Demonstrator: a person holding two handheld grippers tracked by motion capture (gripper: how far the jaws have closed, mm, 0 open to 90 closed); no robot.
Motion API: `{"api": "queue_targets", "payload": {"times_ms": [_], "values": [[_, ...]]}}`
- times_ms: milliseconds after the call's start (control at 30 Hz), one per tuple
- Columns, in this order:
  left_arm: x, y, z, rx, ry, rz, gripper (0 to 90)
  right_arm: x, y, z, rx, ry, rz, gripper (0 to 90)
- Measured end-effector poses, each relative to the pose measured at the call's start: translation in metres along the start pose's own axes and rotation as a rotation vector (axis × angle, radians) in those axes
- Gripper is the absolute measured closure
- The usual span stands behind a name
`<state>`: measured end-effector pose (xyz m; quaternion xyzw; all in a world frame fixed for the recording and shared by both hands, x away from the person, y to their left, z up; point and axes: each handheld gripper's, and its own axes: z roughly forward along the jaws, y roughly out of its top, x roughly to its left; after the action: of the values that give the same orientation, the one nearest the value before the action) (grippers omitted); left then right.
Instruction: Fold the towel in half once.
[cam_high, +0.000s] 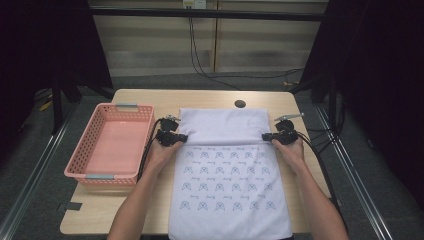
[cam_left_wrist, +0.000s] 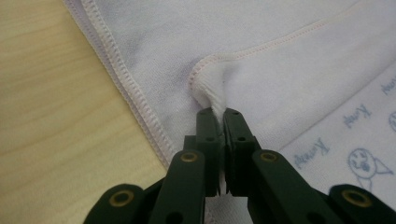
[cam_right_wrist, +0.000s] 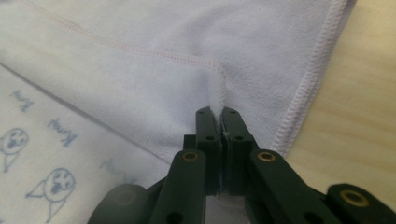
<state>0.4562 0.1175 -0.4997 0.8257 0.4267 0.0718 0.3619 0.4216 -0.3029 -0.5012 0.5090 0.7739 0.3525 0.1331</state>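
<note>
**Both tongs clamp the folded hem of the towel**

Here we are above the pale wooden surface (cam_high: 210, 97), and a white towel (cam_high: 227, 195) lies stretched down its middle, running from near the far edge all the way to the near edge, where it hangs just over. It is soft, short-piled cloth, printed with rows of small blue cartoon faces and little script words. The far part is doubled back over itself, showing a plain unprinted band with a stitched hem.

The left tongs (cam_high: 178, 137) sit at the towel's left side, right on the fold's hem. In the left gripper view, the left tongs (cam_left_wrist: 220, 116) are pressed together with a small peak of white cloth squeezed up between the two black jaws. Pinkish overlock stitching runs along the towel's edge beside them, and the bare wood grain shows past it.

Over on the other side, the right tongs (cam_high: 267, 136) grip the matching spot on the towel's right side. The right gripper view tells the same story: the right tongs (cam_right_wrist: 219, 114) are closed tight on a pinched ridge of the hem, the fabric puckering upward from the jaw tips, with the stitched border and wood beyond.

Near the surface's left edge sits a pink plastic basket (cam_high: 90, 145), rectangular, with perforated lattice walls and grey handles at its ends. A small dark round hole (cam_high: 240, 104) marks the wood near the far edge, just past the towel.
</note>
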Motion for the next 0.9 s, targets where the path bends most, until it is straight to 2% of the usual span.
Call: {"api": "queue_targets", "payload": {"times_ms": [133, 167, 233, 267, 300, 333, 467, 533, 600, 667, 800, 867, 900], "values": [[0.003, 0.007, 0.005, -0.004, 0.016, -0.004, 86.5, -0.005, 0.004, 0.004, -0.01, -0.008, 0.018, 87.8], [0.004, 0.008, 0.004, 0.011, 0.011, 0.004, 86.6, -0.006, 0.004, 0.004, -0.015, -0.012, 0.024, 87.8], [0.001, 0.007, 0.003, 0.0, 0.013, 0.003, 86.9, -0.007, 0.005, 0.004, -0.019, -0.006, 0.032, 87.8], [0.001, 0.007, 0.001, 0.014, 0.006, 0.018, 86.8, -0.007, 0.006, 0.001, -0.028, 0.002, 0.033, 87.9], [-0.001, 0.007, -0.002, 0.004, 0.003, 0.01, 86.9, -0.007, 0.007, -0.003, -0.033, 0.016, 0.043, 87.8], [-0.003, 0.007, -0.006, -0.011, -0.009, 0.021, 86.9, -0.009, 0.009, -0.008, -0.063, 0.04, 0.05, 87.8], [-0.014, 0.014, -0.029, -0.088, -0.044, 0.03, 86.9, -0.008, 0.023, -0.038, -0.15, 0.085, 0.036, 87.8], [-0.018, 0.019, -0.042, -0.128, -0.062, 0.023, 86.8, -0.005, 0.029, -0.054, -0.185, 0.087, 0.022, 87.8], [-0.022, 0.022, -0.057, -0.158, -0.056, 0.05, 86.8, -0.004, 0.032, -0.069, -0.219, 0.092, 0.01, 87.8], [-0.025, 0.023, -0.073, -0.202, -0.079, 0.047, 86.8, -0.002, 0.034, -0.084, -0.251, 0.103, -0.002, 87.8], [-0.031, 0.025, -0.102, -0.269, -0.079, 0.074, 86.8, 0.008, 0.037, -0.106, -0.258, 0.125, -0.043, 87.8], [-0.034, 0.028, -0.117, -0.29, -0.071, 0.106, 86.8, 0.016, 0.036, -0.118, -0.271, 0.14, -0.062, 87.8], [-0.034, 0.028, -0.122, -0.304, -0.082, 0.108, 86.8, 0.019, 0.036, -0.123, -0.272, 0.14, -0.071, 87.8]]}}
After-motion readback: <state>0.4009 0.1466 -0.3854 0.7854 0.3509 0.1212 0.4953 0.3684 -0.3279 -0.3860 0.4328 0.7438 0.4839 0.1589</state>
